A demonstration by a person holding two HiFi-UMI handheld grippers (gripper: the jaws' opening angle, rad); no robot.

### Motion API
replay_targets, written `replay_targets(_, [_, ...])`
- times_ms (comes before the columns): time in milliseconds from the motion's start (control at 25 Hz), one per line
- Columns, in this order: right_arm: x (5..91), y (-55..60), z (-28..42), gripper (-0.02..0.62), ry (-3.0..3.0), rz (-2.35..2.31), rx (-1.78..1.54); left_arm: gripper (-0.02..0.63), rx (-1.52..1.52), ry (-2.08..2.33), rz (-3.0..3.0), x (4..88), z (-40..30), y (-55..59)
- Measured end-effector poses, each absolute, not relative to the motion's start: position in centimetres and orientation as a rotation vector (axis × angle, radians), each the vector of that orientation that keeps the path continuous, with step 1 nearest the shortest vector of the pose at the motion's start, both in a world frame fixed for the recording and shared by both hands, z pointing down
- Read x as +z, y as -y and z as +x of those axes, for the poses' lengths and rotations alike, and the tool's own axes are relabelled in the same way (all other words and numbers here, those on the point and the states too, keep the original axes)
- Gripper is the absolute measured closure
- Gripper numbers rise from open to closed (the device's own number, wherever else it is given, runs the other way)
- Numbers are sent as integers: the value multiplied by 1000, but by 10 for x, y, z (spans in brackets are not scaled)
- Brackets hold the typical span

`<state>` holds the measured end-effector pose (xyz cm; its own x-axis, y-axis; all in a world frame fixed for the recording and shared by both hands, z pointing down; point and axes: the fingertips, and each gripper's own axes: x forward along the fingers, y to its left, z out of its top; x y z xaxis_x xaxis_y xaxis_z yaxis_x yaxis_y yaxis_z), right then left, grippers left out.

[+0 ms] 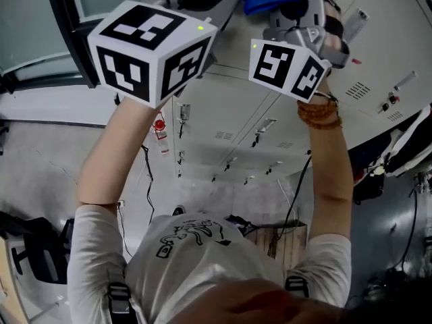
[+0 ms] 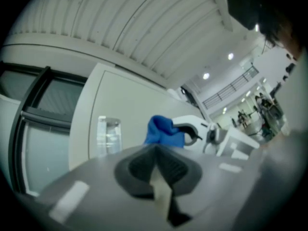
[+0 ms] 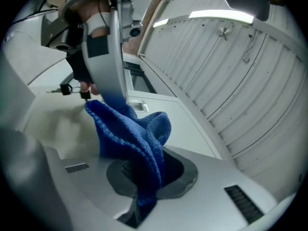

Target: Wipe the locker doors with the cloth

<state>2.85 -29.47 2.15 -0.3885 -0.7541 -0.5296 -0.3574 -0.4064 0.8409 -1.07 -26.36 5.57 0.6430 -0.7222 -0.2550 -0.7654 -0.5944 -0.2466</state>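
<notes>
Lockers [image 1: 378, 42]: you are reaching both arms high, probably to start at the doors' upper part.
Right gripper [image 3: 149, 174]: fingers are clamping the cloth [image 3: 127, 129], its loose bulk bunching forward as the wiping face.
Left gripper [image 2: 156, 170]: fingers are pressing together, empty, idling alongside.

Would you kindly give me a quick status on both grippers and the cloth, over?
Left gripper shut, empty. Right gripper shut on blue cloth, held up at the locker doors. Nothing seen in the way.
</notes>
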Motion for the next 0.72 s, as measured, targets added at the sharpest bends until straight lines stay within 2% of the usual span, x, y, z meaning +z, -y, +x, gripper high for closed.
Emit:
replay_targets(160, [66,295,16,566,1584,1493,-1824,604,193,-1226,-2550,88,-25,257])
replay_targets(440, [68,296,16,566,1685,1499,-1735,604,209,-1260,-2564,97,-36,258])
replay_targets(560, [78,289,17,566,1980,1468,-1561,604,222,-1260,-2566,101,-37,250])
replay_targets(720, [119,253,32,566,2483,1450,-1161,604,250,-1267,-2597,133,-38,236])
